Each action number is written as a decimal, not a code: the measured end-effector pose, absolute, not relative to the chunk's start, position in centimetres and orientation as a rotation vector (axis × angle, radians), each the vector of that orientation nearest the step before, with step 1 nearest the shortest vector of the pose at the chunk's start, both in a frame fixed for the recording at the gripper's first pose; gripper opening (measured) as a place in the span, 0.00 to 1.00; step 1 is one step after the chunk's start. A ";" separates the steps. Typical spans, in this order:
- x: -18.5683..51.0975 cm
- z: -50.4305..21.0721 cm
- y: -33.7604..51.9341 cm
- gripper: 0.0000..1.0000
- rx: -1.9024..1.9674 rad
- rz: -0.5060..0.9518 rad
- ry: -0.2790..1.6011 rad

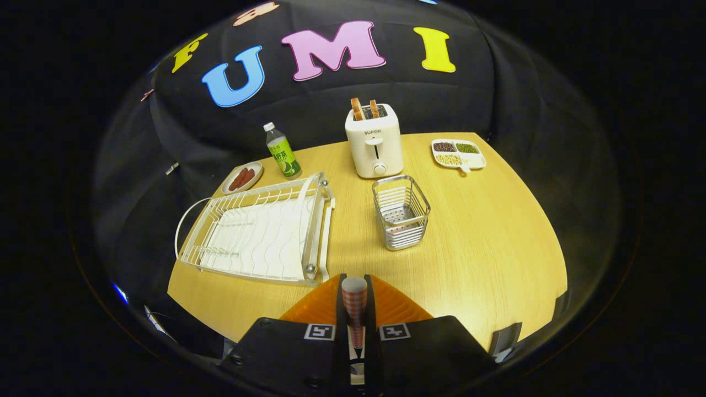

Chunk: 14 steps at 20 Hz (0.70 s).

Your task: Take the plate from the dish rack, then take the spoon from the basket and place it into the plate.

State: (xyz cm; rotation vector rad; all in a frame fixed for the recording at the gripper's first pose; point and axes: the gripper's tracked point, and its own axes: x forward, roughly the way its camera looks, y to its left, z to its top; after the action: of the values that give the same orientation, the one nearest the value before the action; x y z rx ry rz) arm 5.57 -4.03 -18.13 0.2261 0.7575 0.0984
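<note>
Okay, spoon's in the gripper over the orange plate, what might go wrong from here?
1. The gripper is shut on the spoon by a narrow stretch, so it may pivot or slip out early.
2. The gripper body hides much of the orange plate; a release could land off-centre and the spoon could skid off the plate.
3. The dish rack corner sits just beyond the plate, so a forward swing might clip it.

Warm overhead light is falling brightly on the pale wooden worktop [485, 231], leaving the booth around it dim. The square wire basket [401, 212] is casting a soft short shadow. Fisheye distortion is bending the worktop's edges, and detail is softening toward them.
</note>
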 end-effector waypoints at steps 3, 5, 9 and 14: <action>4.8 -21.1 -3.4 0.15 0.242 0.081 0.809; 4.3 -22.6 -3.3 0.15 0.255 0.057 0.841; 4.5 -23.9 -2.8 0.16 0.275 0.045 0.870; 5.1 -23.7 -3.0 0.29 0.283 0.044 0.872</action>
State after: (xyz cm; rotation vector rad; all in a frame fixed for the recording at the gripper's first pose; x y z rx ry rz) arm 5.09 -2.96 -23.74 0.2830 0.8722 0.0442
